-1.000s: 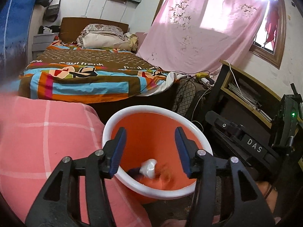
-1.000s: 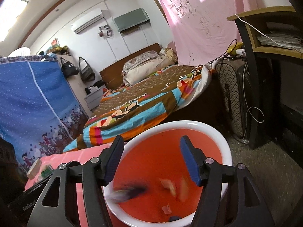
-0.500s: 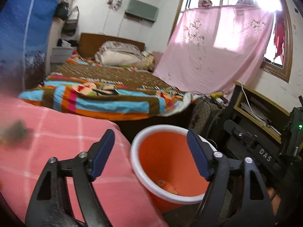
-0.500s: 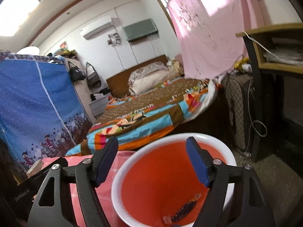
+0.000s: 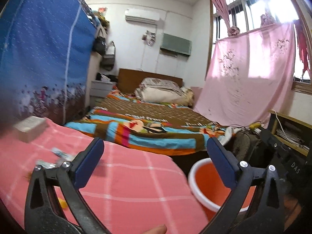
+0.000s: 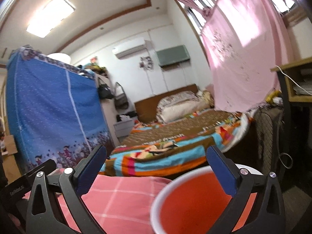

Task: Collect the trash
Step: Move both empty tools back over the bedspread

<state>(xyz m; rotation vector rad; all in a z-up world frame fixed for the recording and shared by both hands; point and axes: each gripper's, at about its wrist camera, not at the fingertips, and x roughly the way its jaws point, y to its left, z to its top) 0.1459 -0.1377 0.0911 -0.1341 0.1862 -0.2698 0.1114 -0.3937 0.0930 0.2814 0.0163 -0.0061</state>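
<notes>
My left gripper [image 5: 155, 160] is empty, its jaws opening wide with nothing between them; it looks out level over the pink tabletop [image 5: 126, 183]. My right gripper [image 6: 156, 167] is empty too, its jaws also opening, and it hangs above the near rim of the bin [image 6: 195, 204], lower right of its frame. In the left view the bin [image 5: 206, 187] stands just beside the tabletop's right edge, lower right of the frame. I cannot see into it well enough to tell what lies inside.

I judge both grippers free for another pickup. Trash waits on the tabletop: blurred wrappers [image 5: 58, 154] at the lower left of the left view, near my left finger, and a small yellow scrap [image 5: 62, 202] below them. A pale box [image 5: 30, 125] sits further off at the left edge; I cannot tell whether it counts as trash.

The next move calls for swinging the left gripper towards the wrappers, tipping it down, and closing on one flat against the cloth.
</notes>
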